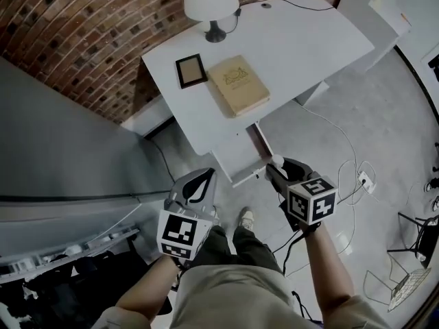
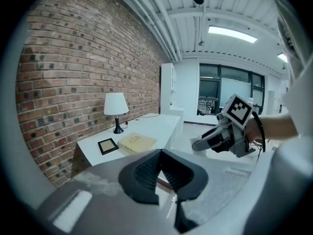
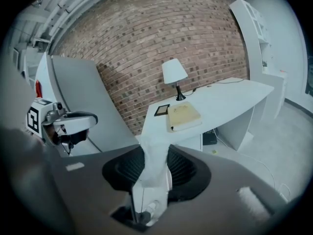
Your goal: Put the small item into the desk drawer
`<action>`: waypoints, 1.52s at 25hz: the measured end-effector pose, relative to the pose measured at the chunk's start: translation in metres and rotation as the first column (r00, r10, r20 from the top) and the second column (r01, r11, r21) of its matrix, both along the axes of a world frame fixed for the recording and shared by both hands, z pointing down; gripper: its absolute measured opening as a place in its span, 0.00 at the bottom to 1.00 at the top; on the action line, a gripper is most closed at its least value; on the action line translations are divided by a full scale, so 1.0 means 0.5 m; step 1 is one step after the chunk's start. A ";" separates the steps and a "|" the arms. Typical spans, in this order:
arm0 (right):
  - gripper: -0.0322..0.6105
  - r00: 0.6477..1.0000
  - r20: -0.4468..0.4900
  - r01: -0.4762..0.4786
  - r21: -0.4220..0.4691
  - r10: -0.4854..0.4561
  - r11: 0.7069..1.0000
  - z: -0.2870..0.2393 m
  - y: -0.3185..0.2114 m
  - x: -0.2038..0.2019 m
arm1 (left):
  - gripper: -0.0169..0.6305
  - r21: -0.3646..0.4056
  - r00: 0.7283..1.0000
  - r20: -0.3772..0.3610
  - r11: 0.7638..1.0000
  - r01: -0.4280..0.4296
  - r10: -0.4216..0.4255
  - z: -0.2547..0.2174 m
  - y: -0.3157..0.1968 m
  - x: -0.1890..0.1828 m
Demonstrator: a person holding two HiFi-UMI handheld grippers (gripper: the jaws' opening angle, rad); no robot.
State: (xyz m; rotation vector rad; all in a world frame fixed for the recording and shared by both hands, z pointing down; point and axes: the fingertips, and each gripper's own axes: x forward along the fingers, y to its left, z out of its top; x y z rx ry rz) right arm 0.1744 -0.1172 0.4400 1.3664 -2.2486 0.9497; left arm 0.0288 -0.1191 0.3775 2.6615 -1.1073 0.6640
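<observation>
A white desk (image 1: 302,43) stands ahead, and its drawer (image 1: 236,157) is pulled out from the front edge. My right gripper (image 1: 276,166) hovers just right of the drawer's front corner. It is shut on a small white item (image 1: 277,160). In the right gripper view the white item (image 3: 152,173) stands upright, pinched between the black pads (image 3: 183,168). My left gripper (image 1: 204,177) hangs left of the drawer, a little lower. Its jaws meet at the tips with nothing between them (image 2: 160,153).
On the desk are a white lamp (image 1: 209,2), a dark picture frame (image 1: 191,70) and a tan book (image 1: 238,84). A grey panel (image 1: 68,156) and a brick wall close off the left. Cables (image 1: 343,149) and a power strip (image 1: 365,180) lie on the floor at right.
</observation>
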 end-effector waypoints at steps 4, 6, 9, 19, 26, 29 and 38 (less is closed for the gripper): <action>0.27 0.999 -0.001 -0.042 -0.093 0.042 0.995 0.108 -0.039 -0.002 | 0.03 -0.050 1.000 0.002 0.998 -0.028 0.028 0.077 -0.035 0.012; 0.27 0.998 -0.009 -0.060 -0.131 0.060 0.990 0.162 -0.052 -0.003 | 0.03 -0.082 0.999 0.005 0.996 -0.044 0.045 0.125 -0.047 0.017; 0.27 0.998 -0.024 -0.059 -0.179 0.056 0.982 0.252 -0.067 -0.009 | 0.03 -0.125 0.997 0.020 0.989 -0.078 0.081 0.205 -0.057 0.030; 0.27 0.999 -0.042 -0.029 -0.304 0.017 0.952 0.569 -0.112 -0.035 | 0.03 -0.197 0.986 0.061 0.970 -0.140 0.155 0.450 -0.090 0.075; 0.27 1.000 -0.029 -0.002 -0.362 -0.009 0.932 0.740 -0.120 -0.061 | 0.03 -0.267 0.984 0.098 0.956 -0.122 0.152 0.630 -0.090 0.078; 0.27 0.999 -0.036 0.010 -0.392 -0.026 0.920 0.807 -0.133 -0.071 | 0.03 -0.290 0.982 0.112 0.950 -0.117 0.155 0.706 -0.097 0.072; 0.28 0.997 -0.048 0.035 -0.479 -0.066 0.877 0.981 -0.166 -0.105 | 0.03 -0.362 0.983 0.133 0.929 -0.071 0.127 0.882 -0.141 0.050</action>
